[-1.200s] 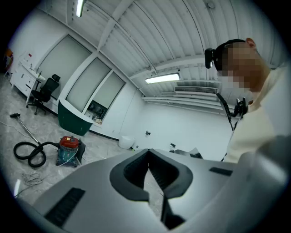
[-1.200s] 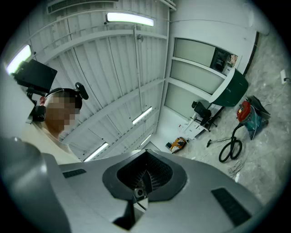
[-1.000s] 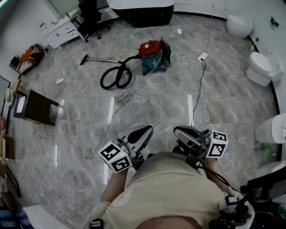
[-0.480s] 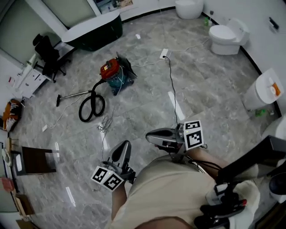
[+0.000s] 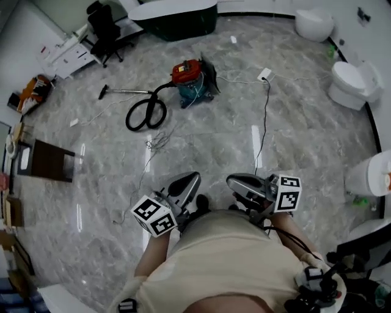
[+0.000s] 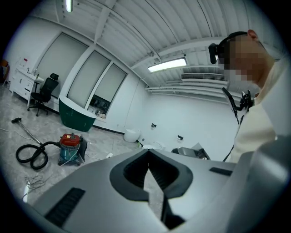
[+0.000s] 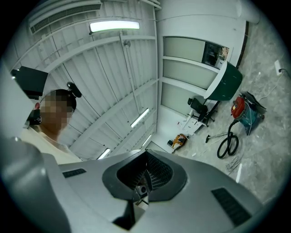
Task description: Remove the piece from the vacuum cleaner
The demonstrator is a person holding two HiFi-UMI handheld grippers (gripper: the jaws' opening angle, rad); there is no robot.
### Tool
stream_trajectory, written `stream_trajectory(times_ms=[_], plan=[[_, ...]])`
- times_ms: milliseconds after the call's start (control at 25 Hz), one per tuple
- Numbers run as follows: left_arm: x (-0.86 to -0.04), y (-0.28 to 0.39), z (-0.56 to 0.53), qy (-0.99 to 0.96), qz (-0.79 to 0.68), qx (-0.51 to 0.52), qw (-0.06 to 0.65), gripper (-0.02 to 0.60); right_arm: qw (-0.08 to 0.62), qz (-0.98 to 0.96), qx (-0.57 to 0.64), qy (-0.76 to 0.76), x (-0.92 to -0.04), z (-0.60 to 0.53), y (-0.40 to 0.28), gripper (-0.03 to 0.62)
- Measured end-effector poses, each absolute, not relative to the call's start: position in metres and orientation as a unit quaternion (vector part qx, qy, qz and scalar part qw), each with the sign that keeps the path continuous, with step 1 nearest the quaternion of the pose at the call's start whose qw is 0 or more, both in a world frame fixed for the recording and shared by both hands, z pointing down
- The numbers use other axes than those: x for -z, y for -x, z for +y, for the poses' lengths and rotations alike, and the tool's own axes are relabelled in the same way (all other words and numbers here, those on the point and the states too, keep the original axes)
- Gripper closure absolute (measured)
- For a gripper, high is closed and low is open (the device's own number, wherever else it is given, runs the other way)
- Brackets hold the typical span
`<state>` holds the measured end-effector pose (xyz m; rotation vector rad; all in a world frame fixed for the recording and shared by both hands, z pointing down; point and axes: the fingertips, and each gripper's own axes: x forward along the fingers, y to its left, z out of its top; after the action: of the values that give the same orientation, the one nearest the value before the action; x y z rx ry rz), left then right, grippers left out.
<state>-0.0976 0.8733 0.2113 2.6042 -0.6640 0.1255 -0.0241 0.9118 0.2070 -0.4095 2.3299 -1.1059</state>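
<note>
Grey marble floor [image 5: 214,153] fills the head view, glossy and streaked with light. Far up it stands the vacuum [image 5: 189,76], red lid on a teal drum, upright on the floor. Its black hose [image 5: 145,113] leaves the drum's left side and loops into a coil just left of the vacuum. It runs on into the wand [image 5: 125,92], which lies flat further left. Hose and wand are joined to the machine.

Beyond the vacuum sits a dark green tub [image 5: 174,15], with a black chair [image 5: 101,24] left of that. To the vacuum's right a white power strip [image 5: 264,74] lies on the floor, and a black cable [image 5: 263,134] trails from it toward the person. Further right of the vacuum, toilets [image 5: 348,82] line the wall.

Both grippers are well apart from the vacuum, low in the head view against the person's beige shirt [image 5: 226,263]. The left gripper [image 5: 192,178] and right gripper [image 5: 234,182] sit side by side, pointing roughly toward the vacuum.

In the left gripper view the fingers [image 6: 132,173] meet at the tips. Only a thin sliver of floor shows behind them and they hold nothing — the vacuum is small at that view's left. The right gripper's fingers [image 7: 157,170] are closed together on nothing. They are aimed up at the ceiling, with the vacuum off toward the right edge.
</note>
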Motion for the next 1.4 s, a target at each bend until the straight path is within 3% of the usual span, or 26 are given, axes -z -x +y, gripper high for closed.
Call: stream_trajectory(times_ms=[1400], plan=[[-0.220,0.246,0.647,-0.940,-0.205,0.033,0.269,0.578,0.200,0.856,0.426,0.213,-0.191,0.703,0.165,0.592]])
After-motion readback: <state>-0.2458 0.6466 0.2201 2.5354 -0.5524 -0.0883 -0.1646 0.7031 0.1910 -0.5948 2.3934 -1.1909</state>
